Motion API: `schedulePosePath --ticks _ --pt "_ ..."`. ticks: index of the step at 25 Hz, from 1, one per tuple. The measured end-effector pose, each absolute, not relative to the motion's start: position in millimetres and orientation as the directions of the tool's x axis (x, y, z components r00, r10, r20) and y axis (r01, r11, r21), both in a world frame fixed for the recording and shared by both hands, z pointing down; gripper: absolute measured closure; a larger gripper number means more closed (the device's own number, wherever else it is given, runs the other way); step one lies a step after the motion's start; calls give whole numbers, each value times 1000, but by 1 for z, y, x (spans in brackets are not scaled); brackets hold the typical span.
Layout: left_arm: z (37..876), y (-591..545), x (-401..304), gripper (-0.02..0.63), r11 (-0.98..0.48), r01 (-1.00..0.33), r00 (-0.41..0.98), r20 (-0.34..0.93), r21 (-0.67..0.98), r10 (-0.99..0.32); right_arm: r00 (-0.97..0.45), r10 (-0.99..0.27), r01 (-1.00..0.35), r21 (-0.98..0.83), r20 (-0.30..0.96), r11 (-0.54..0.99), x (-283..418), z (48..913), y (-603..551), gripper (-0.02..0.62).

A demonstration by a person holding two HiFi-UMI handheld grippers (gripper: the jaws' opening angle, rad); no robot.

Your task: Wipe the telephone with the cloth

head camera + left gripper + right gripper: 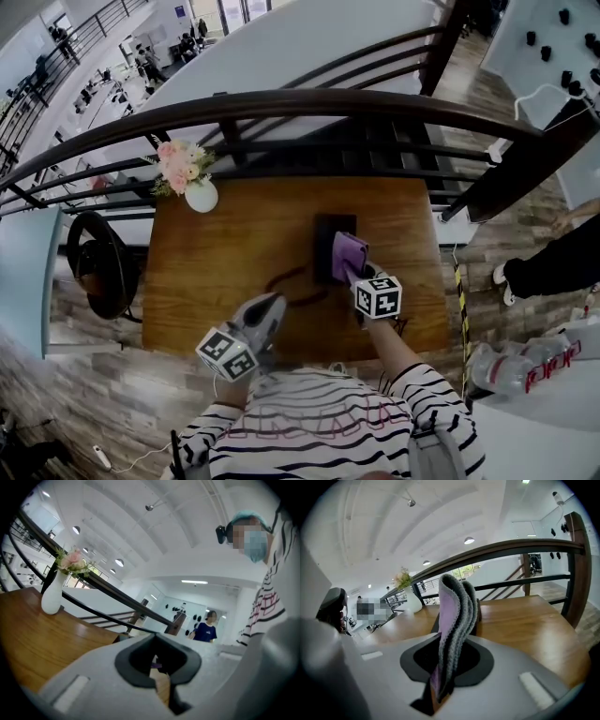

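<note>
A black telephone (324,240) lies flat near the middle of the wooden table (225,248), and its dark cord (292,284) curls toward me. A folded purple and grey cloth (350,253) rests on the phone's right half. My right gripper (351,273) is shut on the cloth's near edge. In the right gripper view the cloth (457,613) stands up between the jaws of my right gripper (443,688), hiding most of the telephone (479,618). My left gripper (274,306) hovers over the table's front, left of the cord, shut and holding nothing (157,670).
A white vase (201,196) with pink flowers stands at the table's far left corner. A dark curved railing (281,101) runs just behind the table. A black round object (98,262) sits beside the left edge. Another person's leg (553,264) is at the right.
</note>
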State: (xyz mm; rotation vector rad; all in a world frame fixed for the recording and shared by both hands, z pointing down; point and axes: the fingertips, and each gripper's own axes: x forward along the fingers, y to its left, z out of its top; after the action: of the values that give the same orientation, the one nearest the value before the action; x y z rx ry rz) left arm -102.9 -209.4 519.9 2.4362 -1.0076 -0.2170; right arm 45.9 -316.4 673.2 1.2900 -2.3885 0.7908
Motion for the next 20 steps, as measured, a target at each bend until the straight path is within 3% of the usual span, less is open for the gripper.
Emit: schedulePosePath --ticks 10,20 --pt "521 -209 -123 607 -575 -647 682 43 500 -730 -657 -565 -750 -355 498 558 -42 688 -295 543" --pt "522 -212 -123 607 -576 -651 682 47 494 -730 -641 -552 -758 -328 533 564 -39 708 -298 543"
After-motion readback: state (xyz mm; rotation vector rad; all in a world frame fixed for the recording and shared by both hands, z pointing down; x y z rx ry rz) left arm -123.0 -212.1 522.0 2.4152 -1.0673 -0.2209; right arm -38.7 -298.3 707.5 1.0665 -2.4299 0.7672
